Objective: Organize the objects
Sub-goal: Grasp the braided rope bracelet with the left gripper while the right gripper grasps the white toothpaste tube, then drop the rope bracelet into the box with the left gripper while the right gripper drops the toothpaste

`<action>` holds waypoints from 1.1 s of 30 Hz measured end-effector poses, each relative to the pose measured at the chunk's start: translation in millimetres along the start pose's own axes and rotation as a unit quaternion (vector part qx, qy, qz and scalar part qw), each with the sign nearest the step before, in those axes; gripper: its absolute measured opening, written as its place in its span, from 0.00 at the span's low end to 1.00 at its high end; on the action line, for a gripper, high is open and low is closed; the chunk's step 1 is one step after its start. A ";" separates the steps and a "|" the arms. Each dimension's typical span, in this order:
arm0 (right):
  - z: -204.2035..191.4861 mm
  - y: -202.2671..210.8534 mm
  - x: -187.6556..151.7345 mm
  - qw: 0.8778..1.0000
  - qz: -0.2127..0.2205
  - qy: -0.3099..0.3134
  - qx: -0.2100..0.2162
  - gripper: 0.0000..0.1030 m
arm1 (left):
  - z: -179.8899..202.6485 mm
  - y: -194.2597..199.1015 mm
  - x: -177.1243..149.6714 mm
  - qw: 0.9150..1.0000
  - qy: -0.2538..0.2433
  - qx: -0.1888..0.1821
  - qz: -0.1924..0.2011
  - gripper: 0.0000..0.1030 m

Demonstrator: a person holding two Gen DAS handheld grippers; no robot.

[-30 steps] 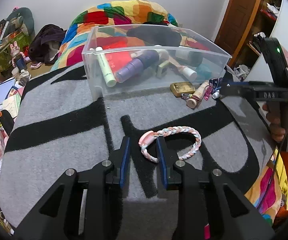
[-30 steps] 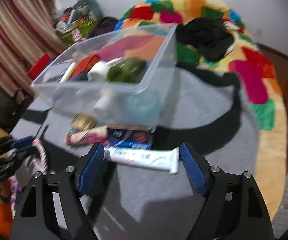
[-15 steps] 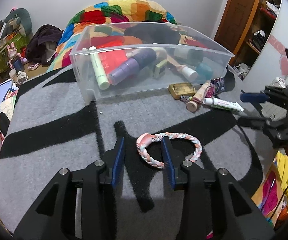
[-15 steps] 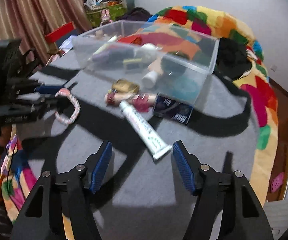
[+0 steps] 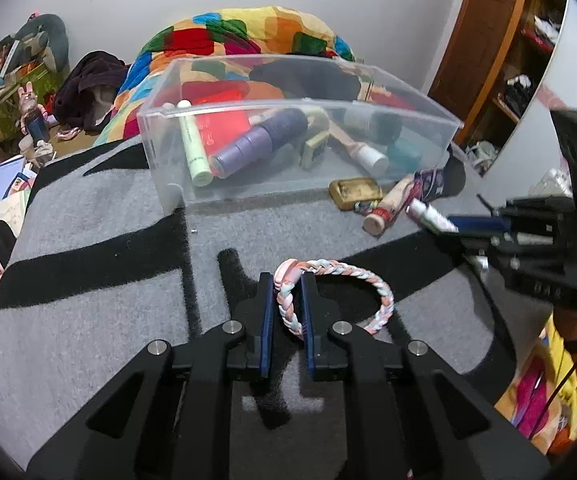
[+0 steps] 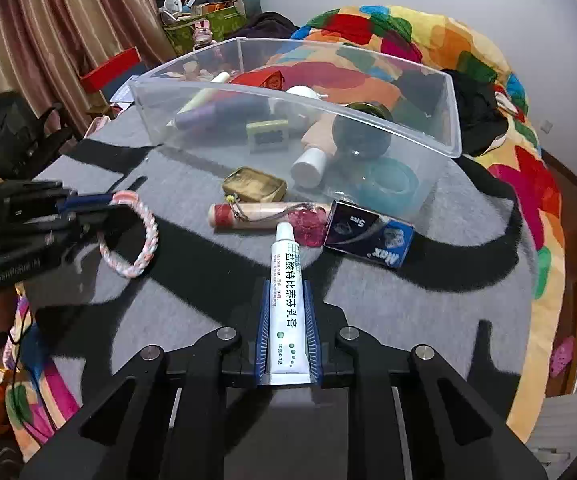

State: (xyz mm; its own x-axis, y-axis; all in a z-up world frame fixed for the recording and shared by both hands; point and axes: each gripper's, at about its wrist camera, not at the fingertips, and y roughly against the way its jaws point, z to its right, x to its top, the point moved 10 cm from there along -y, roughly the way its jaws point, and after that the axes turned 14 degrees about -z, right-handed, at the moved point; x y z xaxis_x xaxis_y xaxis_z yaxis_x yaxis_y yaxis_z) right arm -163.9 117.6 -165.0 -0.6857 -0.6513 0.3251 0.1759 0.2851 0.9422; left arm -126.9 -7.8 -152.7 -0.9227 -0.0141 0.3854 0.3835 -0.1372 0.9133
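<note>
Gripping both now: your left tool (image 5: 287, 312) pinches the braided bracelet (image 5: 372, 280), your right tool (image 6: 288, 334) clamps the tube (image 6: 286, 300). Next, lift both toward the clear bin (image 5: 288, 106).

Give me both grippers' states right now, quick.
Left gripper: closed on the braided bracelet.
Right gripper: closed on the white ointment tube.
</note>
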 end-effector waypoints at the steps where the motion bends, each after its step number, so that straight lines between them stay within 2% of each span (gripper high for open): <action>1: -1.3 1.5 -1.7 1.000 0.002 0.000 -0.001 0.15 | 0.0 2.9 1.4 1.000 0.001 -0.002 0.005 0.11; 7: -6.4 26.2 0.2 0.999 0.037 -0.013 0.009 0.15 | 1.9 27.8 14.0 0.999 0.003 -0.007 0.040 0.10; 15: -7.4 61.6 28.2 0.995 0.092 -0.028 0.006 0.15 | 0.8 67.8 43.3 0.995 0.009 -0.011 0.096 0.10; 19: -4.9 72.3 46.2 0.993 0.113 -0.044 0.009 0.15 | -9.3 78.5 62.7 0.992 0.034 -0.016 0.117 0.10; 22: -2.3 77.5 61.6 0.990 0.126 -0.065 0.020 0.15 | -20.2 76.0 74.9 0.991 0.060 -0.020 0.120 0.10; 27: 7.7 75.9 87.3 0.985 0.139 -0.099 0.012 0.15 | -32.1 70.2 90.6 0.989 0.083 -0.018 0.123 0.10; 33: 17.8 55.8 112.1 0.985 0.123 -0.120 0.001 0.15 | -39.0 62.6 107.8 0.988 0.098 -0.016 0.119 0.10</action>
State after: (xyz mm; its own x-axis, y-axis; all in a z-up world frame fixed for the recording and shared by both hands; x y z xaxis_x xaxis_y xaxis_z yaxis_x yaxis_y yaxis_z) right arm -243.5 73.1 -77.4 -0.7694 -0.3773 0.5155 0.3570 0.4151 0.8368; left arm -203.9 -56.5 -59.1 -0.7971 -0.2416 0.5534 0.5927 -0.1383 0.7934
